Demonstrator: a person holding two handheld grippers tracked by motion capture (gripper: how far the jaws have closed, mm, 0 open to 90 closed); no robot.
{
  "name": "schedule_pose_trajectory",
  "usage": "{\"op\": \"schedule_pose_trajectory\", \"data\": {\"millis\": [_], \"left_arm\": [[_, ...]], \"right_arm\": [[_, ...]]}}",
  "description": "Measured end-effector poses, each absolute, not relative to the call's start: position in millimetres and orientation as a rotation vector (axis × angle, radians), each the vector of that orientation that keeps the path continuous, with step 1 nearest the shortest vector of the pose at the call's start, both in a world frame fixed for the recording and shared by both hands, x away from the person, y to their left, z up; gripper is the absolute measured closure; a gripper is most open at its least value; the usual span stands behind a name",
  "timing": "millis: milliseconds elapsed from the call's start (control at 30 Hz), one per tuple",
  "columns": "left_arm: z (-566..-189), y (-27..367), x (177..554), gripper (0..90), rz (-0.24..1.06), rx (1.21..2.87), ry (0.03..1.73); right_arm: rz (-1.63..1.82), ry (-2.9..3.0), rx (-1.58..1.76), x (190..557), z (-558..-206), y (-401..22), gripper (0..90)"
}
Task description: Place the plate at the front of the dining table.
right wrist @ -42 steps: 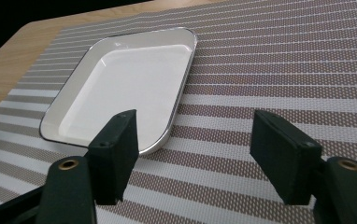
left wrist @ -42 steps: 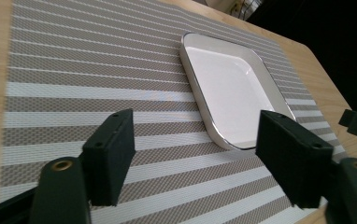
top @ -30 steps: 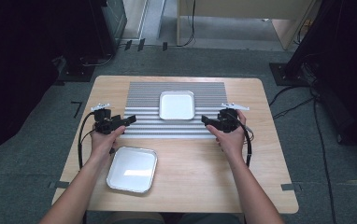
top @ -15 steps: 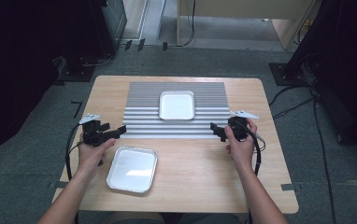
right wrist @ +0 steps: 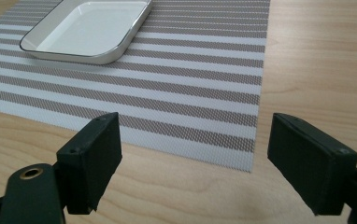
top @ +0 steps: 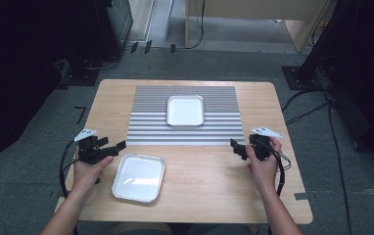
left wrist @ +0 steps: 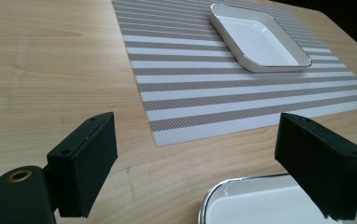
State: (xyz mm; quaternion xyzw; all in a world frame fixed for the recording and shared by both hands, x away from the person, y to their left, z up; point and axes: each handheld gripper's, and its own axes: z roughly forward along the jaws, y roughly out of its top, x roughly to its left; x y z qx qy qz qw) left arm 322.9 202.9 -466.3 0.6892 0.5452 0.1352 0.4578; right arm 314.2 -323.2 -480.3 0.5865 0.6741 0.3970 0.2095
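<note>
Item: striped placemat (top: pixel 185 116), grey and white, laid flat across the far middle of the wooden tabletop (top: pixel 214 186). It carries one white tray (top: pixel 185 109) with a metal rim, set near its centre and empty, probably so the mat marks the serving place.

Item: second white tray (top: pixel 138 177), same make, empty, on bare wood at the near left, apart from the mat's front edge. Its rim shows just beneath the left tongs in the left gripper view (left wrist: pixel 260 200).

Item: left tongs (top: pixel 115 145), held in the person's left hand just left of the near tray, spread wide, pinching nothing. They point across that tray's far corner, which suggests the near tray is the thing to be handled.

Item: right tongs (top: pixel 236 147), held in the right hand at the mat's near right corner (right wrist: pixel 246 161), likewise spread wide and empty, low over bare wood; likely waiting, or placed to steady the mat.
</note>
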Motion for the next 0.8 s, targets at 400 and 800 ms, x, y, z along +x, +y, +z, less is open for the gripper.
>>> {"op": "schedule_pose_trajectory", "data": {"millis": [400,800], "left_arm": [[-475.7,228.9,293.3,13.0,0.389,1.683,1.381],[-492.8,251.9,271.8,13.1,0.417,1.686,1.445]], "right_arm": [[1.065,1.865,1.662,282.1,-492.7,-351.9,17.7],[1.036,1.837,1.701,251.3,-498.7,-379.1,18.0]]}}
